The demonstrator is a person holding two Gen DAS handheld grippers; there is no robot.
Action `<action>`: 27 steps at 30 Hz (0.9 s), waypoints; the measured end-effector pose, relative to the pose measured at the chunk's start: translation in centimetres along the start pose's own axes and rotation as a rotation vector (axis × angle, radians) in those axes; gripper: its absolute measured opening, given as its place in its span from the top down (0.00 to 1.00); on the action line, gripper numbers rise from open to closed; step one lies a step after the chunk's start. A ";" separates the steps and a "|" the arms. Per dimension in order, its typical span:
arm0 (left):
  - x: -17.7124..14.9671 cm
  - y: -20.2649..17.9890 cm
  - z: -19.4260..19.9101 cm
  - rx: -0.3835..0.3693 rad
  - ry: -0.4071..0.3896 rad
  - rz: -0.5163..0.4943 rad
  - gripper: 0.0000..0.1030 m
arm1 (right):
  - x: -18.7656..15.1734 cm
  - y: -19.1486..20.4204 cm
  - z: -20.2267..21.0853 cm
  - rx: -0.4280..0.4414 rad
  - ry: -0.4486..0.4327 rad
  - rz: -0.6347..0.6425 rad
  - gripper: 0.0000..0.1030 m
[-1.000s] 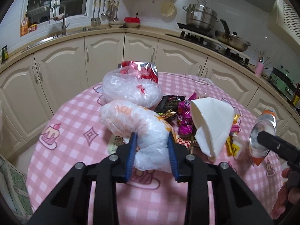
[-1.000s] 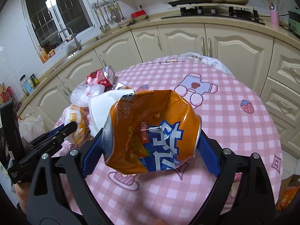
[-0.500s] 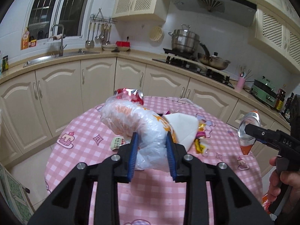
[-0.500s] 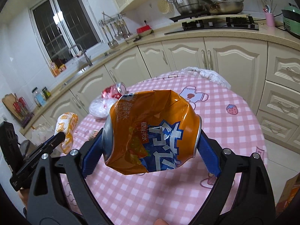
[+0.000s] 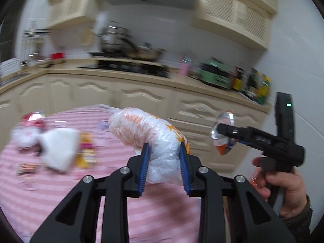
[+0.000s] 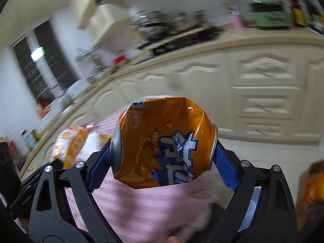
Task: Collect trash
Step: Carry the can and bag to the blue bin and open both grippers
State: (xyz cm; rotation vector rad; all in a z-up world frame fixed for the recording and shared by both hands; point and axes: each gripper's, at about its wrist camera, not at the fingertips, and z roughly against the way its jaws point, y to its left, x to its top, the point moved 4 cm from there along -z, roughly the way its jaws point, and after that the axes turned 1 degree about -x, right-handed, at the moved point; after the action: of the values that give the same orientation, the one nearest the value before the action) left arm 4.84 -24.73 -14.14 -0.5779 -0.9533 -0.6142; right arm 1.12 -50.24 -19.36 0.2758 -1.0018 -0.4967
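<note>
You've lifted both pieces clear of the trash pile on the pink checked table [image 5: 60,198] and swung them right — toward the cabinets, so both look ready for a bin that isn't in view. Your left gripper [image 5: 164,167] stays pinched narrow on the crumpled white-and-orange plastic bag [image 5: 149,133], which juts toward 11 o'clock. Your right gripper [image 6: 162,158] stays wide, clamped end-to-end on the crushed orange soda can [image 6: 164,141] — dented, torn.
</note>
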 end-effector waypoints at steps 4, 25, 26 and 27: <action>-2.5 -6.6 -6.1 -0.136 0.116 -0.062 0.73 | -2.3 -8.8 0.2 -0.134 0.050 -0.127 0.13; -21.9 -14.2 -32.2 -0.215 0.762 -0.078 0.47 | -23.4 -32.7 -12.9 -0.297 0.486 -0.709 0.06; -21.8 -14.0 -32.3 -0.200 0.760 -0.080 0.32 | -23.4 -32.9 -13.1 -0.305 0.487 -0.711 0.06; -21.8 -13.8 -32.4 -0.190 0.752 -0.082 0.28 | -23.6 -33.1 -13.0 -0.315 0.489 -0.714 0.06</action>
State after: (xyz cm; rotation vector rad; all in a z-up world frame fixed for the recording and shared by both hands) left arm 3.74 -51.77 -45.45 -0.4205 -0.2117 -0.9149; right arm -7.08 -66.40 -58.04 0.4458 -0.3123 -1.1588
